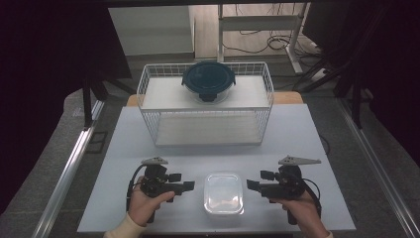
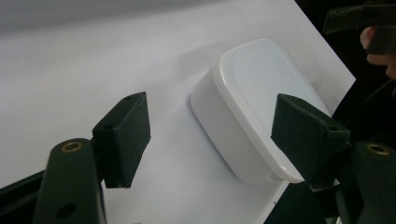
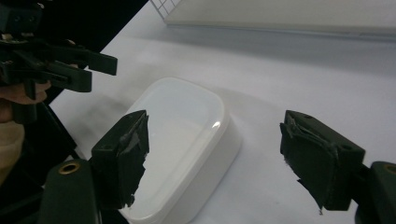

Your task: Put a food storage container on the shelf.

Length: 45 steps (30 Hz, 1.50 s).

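Observation:
A white lidded rectangular container (image 1: 224,193) sits near the table's front edge, between the two hands. My left gripper (image 1: 189,186) is just left of it, pointing at its side, jaws open and empty. My right gripper (image 1: 250,185) is just right of it, also open and empty. In the left gripper view the container (image 2: 254,100) lies ahead between the open jaws' line, untouched. In the right gripper view the container (image 3: 180,140) lies ahead at lower left, with the left gripper (image 3: 100,70) beyond it. A round dark blue lidded bowl (image 1: 208,80) stands on the wire rack (image 1: 148,89).
The white wire rack stands at the back middle of the white table (image 1: 124,139), with an open lower shelf. Metal rails run along both table sides. A desk frame and cables (image 1: 270,42) lie on the floor behind.

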{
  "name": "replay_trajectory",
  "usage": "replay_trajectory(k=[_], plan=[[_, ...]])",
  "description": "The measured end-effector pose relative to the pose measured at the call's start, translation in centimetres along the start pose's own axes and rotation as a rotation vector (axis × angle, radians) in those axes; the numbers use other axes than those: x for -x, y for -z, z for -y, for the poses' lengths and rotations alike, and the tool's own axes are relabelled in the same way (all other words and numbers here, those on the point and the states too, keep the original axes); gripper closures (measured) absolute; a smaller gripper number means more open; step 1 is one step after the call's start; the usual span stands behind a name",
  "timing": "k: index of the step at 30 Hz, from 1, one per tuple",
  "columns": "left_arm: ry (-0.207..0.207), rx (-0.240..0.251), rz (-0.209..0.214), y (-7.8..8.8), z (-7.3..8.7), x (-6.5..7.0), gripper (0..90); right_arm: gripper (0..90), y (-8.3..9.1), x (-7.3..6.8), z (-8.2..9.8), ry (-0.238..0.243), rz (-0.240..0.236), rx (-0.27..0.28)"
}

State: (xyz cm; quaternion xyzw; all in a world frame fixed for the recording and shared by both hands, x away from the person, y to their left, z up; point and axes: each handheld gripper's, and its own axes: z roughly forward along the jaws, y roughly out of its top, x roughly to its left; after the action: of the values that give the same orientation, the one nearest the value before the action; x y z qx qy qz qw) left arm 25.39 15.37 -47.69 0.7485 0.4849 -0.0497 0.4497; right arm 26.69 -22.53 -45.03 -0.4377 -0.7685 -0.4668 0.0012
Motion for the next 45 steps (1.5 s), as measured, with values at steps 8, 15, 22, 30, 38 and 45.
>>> replay_trajectory(k=[8,15,22,30,38,45], plan=[[0.073,-0.002,0.049,-1.6,-0.5,0.3,27.7,30.1,-1.5,-0.1,0.3,-0.101,-0.004,-0.044],[0.082,-0.024,0.087,-2.8,-0.4,0.4,29.5,34.4,-2.3,-0.2,0.3,-0.12,-0.022,-0.049],[0.115,-0.044,0.111,-3.4,0.4,-0.2,32.6,39.0,-2.9,-0.1,1.3,-0.132,-0.05,-0.079],[0.147,-0.042,0.151,-3.8,0.7,-0.4,38.4,44.3,-3.7,-0.1,2.0,-0.145,-0.062,-0.103],[0.183,-0.053,0.21,-4.6,1.1,-0.7,45.7,53.2,-4.1,0.0,2.3,-0.168,-0.081,-0.117],[0.211,-0.068,0.266,-5.3,1.6,-0.7,57.9,60.8,-4.1,0.4,2.6,-0.189,-0.093,-0.119]])
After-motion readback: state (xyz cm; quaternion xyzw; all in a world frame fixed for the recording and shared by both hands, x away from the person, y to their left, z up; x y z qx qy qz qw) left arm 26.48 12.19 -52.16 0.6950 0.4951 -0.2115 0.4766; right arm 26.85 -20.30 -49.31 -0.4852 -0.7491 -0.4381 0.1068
